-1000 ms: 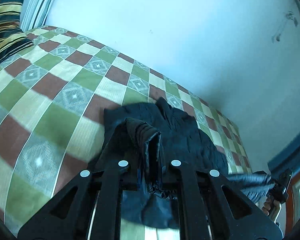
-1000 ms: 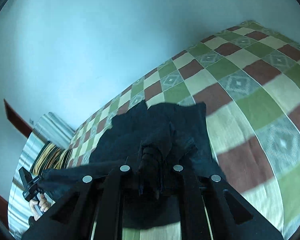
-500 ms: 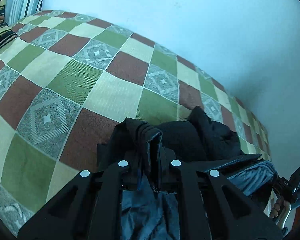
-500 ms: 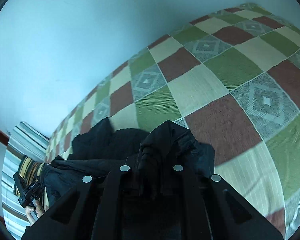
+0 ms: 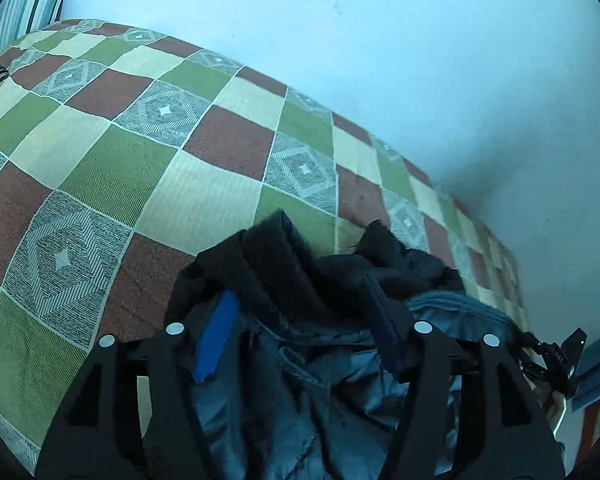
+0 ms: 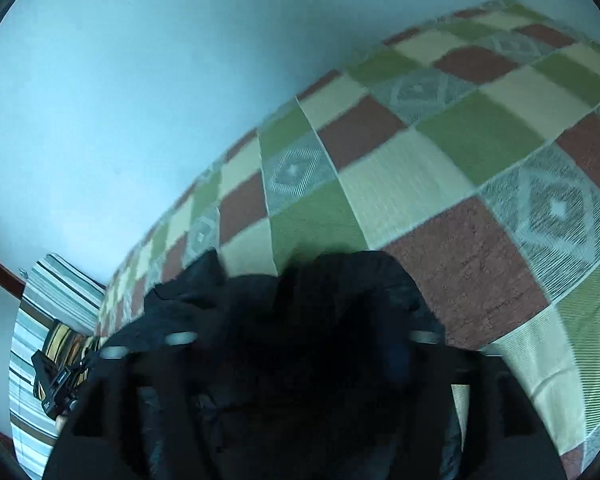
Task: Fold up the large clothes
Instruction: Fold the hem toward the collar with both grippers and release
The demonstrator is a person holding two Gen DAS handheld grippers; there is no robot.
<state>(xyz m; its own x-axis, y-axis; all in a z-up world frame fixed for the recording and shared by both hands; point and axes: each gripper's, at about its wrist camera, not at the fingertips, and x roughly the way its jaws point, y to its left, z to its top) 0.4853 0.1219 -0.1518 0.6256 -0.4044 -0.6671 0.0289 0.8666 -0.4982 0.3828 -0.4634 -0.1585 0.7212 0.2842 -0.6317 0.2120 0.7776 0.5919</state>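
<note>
Left gripper [image 5: 296, 332] jaws spread wide, just been opening; the dark navy padded jacket [image 5: 300, 280] is bunched between the fingers, pads not pressing it, blue pad face [image 5: 214, 344] exposed. Right gripper [image 6: 300, 340] likewise wide apart, just been opening, black folds of the jacket [image 6: 300, 320] heaped loose between its fingers. Jacket lies crumpled on the bed with the green, brown and cream checked cover [image 5: 140, 152], near the pale blue wall [image 5: 380, 40]. Striped pillows [image 6: 48, 308] at the bed's far end. Right view blurred.
</note>
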